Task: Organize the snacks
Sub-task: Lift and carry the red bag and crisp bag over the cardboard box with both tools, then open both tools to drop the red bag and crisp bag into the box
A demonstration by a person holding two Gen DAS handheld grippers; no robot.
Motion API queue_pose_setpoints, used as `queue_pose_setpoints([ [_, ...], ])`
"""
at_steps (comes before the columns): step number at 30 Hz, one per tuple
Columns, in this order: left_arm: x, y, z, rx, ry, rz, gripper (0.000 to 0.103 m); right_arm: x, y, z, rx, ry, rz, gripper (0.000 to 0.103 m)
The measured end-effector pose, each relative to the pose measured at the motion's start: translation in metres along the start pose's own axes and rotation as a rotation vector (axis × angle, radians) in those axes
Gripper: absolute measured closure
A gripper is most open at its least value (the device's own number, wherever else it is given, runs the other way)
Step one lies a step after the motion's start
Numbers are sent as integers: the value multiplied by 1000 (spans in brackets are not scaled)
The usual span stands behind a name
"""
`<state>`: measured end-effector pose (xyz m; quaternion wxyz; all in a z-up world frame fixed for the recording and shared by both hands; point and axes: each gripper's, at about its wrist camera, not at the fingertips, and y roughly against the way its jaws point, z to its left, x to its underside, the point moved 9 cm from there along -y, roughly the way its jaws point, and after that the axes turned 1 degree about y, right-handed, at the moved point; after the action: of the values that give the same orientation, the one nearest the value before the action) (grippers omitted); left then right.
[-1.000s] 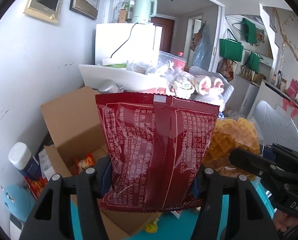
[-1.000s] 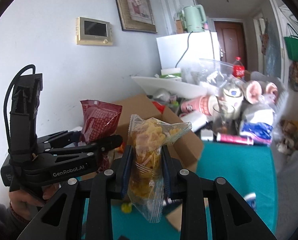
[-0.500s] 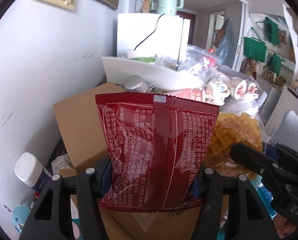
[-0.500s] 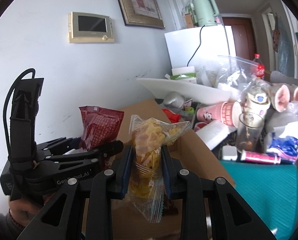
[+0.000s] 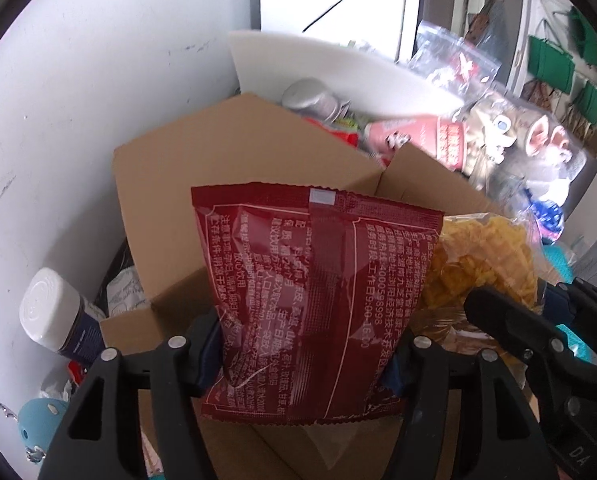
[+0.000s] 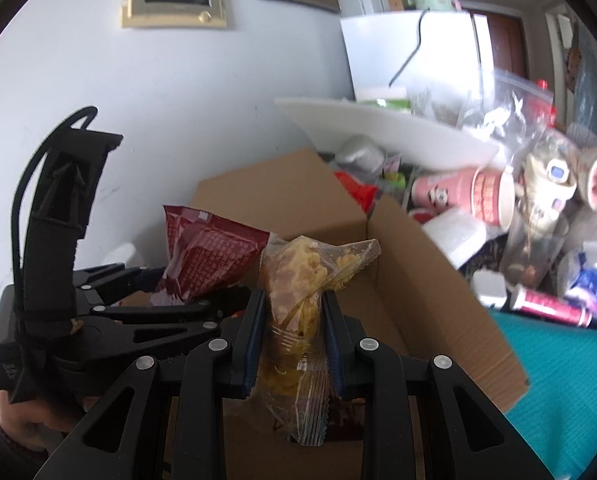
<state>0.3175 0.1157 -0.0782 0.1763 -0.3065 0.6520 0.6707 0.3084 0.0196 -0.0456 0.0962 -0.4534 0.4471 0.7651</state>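
Observation:
My left gripper (image 5: 306,356) is shut on a dark red snack packet (image 5: 314,304) with white print, held upright over the open cardboard box (image 5: 226,160). My right gripper (image 6: 294,340) is shut on a clear bag of yellow waffle crisps (image 6: 298,320), also above the box (image 6: 426,300). The two grippers are side by side: the crisps bag (image 5: 486,256) shows to the right of the red packet in the left wrist view, and the red packet (image 6: 210,252) and left gripper (image 6: 154,304) show to the left in the right wrist view.
A white-capped bottle (image 5: 54,320) stands left of the box by the wall. Behind the box are a white tray (image 6: 378,128), paper cups (image 6: 466,196), a glass (image 6: 534,240) and plush toys (image 6: 570,176). A teal tablecloth (image 6: 558,392) lies to the right.
Both grippers have moved forward and over the cardboard box with their packets still held. The box now fills the view below them.

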Motion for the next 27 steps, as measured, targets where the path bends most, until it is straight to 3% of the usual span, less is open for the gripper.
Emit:
queue_pose_setpoints([
  [7,11,-5,6,-50,-3,32,37,11,-13,-2,3,-28,52,70],
  [11,13,-3,7,-84,-8,44,31,14,-14,-7,38,-43,72,56],
  [14,12,0,6,-75,-6,38,31,17,-11,-11,92,-25,90,39],
  [18,12,6,4,-59,-6,36,31,16,1,-16,135,-6,85,33],
  [27,-1,55,-14,-14,-44,-72,31,10,38,-17,173,-1,47,33],
])
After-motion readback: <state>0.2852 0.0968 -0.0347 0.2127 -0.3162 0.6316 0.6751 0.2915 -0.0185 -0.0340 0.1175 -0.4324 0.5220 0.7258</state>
